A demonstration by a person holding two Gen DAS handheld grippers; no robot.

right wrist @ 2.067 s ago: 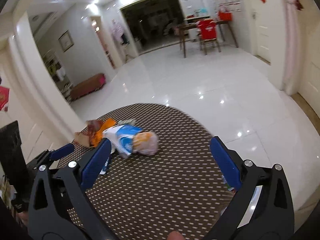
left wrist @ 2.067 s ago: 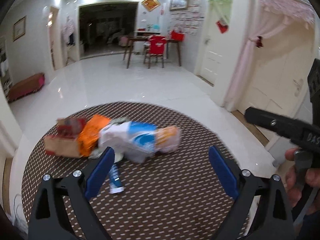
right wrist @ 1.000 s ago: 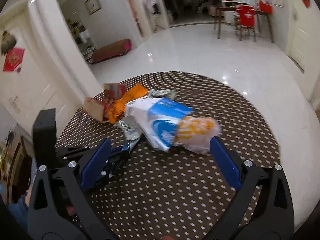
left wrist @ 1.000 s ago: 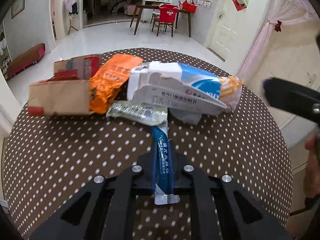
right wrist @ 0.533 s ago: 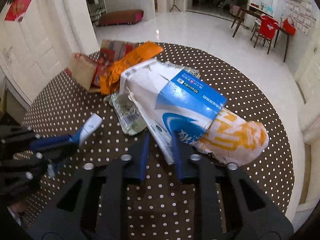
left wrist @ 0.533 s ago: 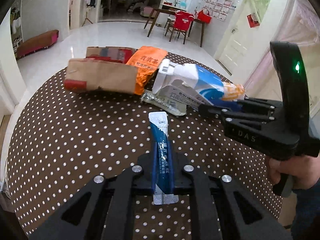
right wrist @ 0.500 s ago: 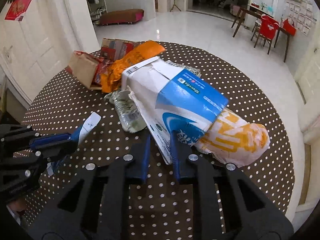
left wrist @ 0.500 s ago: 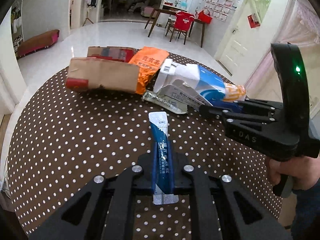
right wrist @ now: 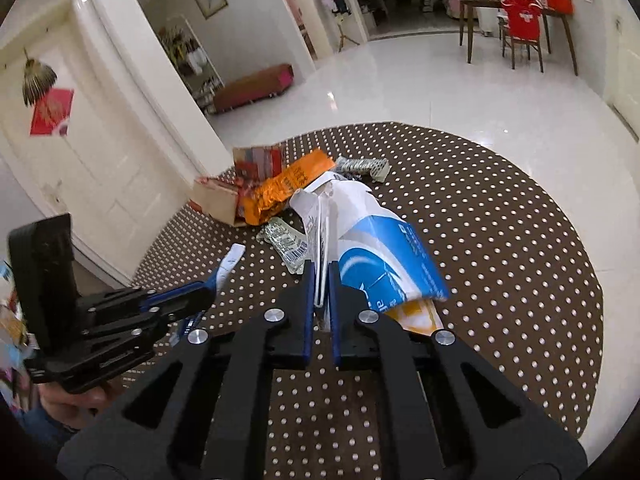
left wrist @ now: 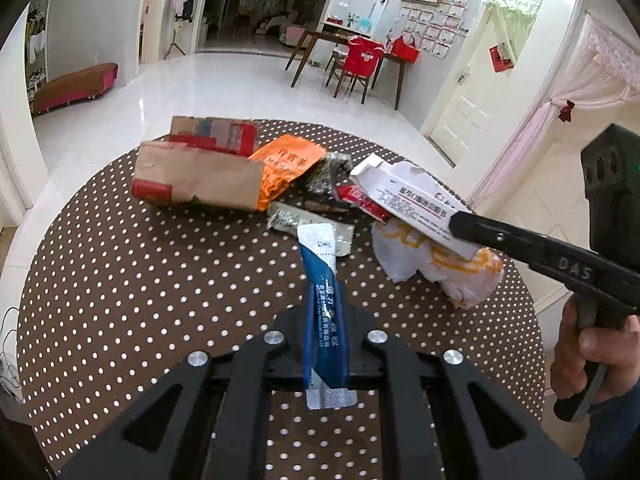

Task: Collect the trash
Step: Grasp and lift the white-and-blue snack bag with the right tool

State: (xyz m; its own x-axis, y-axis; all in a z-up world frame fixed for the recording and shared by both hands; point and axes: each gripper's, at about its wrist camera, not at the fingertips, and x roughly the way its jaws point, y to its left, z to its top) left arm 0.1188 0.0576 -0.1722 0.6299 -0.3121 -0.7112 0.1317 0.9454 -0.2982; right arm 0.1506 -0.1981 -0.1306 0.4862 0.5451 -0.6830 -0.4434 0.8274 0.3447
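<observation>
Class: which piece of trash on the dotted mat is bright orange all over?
The crinkled orange packet, lying between the brown cardboard box and the white-and-blue carton.

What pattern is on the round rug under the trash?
Dark brown with white polka dots, clearest in the left wrist view: rug.

Bench (left wrist: 120,280): round top, brown cloth with white dots, fills the lower half of both views.
Floor (left wrist: 224,80): glossy white tiles, upper middle.
Dining table (left wrist: 340,40): dark wood, far end of the room, upper centre of the left view.
Red chair (left wrist: 358,62): just in front of that table.
Low brown seat (left wrist: 74,86): against the wall, left edge.
White door (left wrist: 460,108): right of centre.
Pink curtain (left wrist: 560,100): tied back, upper right.
</observation>
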